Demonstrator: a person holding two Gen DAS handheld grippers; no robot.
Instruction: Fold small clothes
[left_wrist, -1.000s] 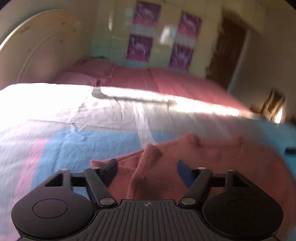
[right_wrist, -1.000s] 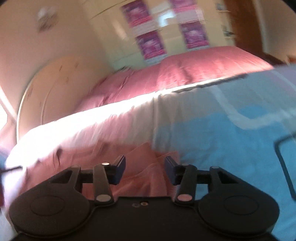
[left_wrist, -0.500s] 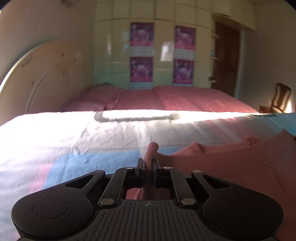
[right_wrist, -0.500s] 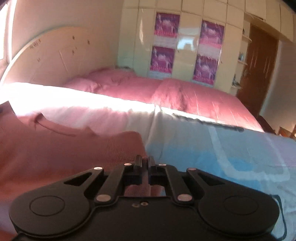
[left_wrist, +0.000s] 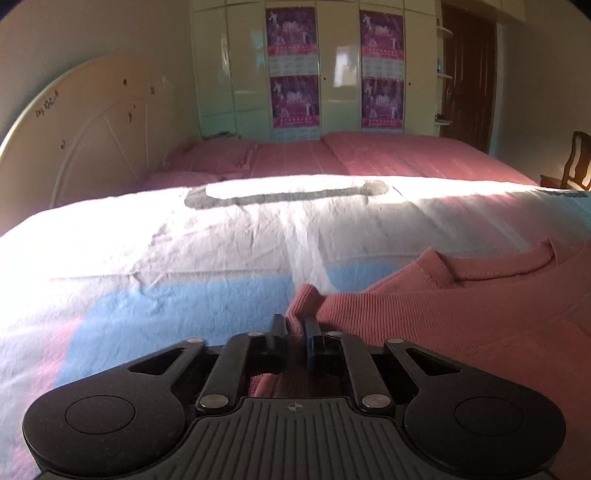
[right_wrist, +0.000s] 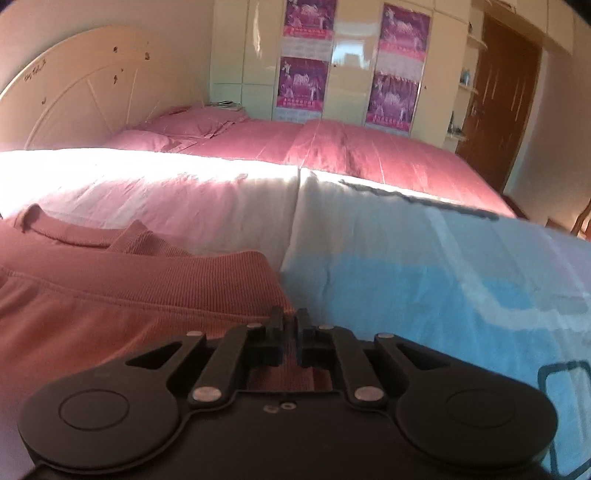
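A small pink knit sweater (left_wrist: 461, 314) lies on the bed sheet, stretching right of my left gripper. My left gripper (left_wrist: 295, 325) is shut on a bunched corner of the sweater that sticks up between the fingers. In the right wrist view the same sweater (right_wrist: 110, 295) spreads to the left, its ribbed hem band across the middle. My right gripper (right_wrist: 290, 321) is shut on the hem's right corner. The neckline shows at the far edge in both views.
The sheet (left_wrist: 166, 258) is white, blue and pink, brightly sunlit at the far side. Behind it lies a pink bedspread (right_wrist: 332, 147), a cream headboard (left_wrist: 81, 136), a wardrobe with purple posters (left_wrist: 295, 66), a brown door (right_wrist: 498, 92) and a wooden chair (left_wrist: 576, 162).
Both grippers went from open to shut on the sweater's corners a second ago. Since half a second ago they have held their grip and the sweater lies a little flatter.
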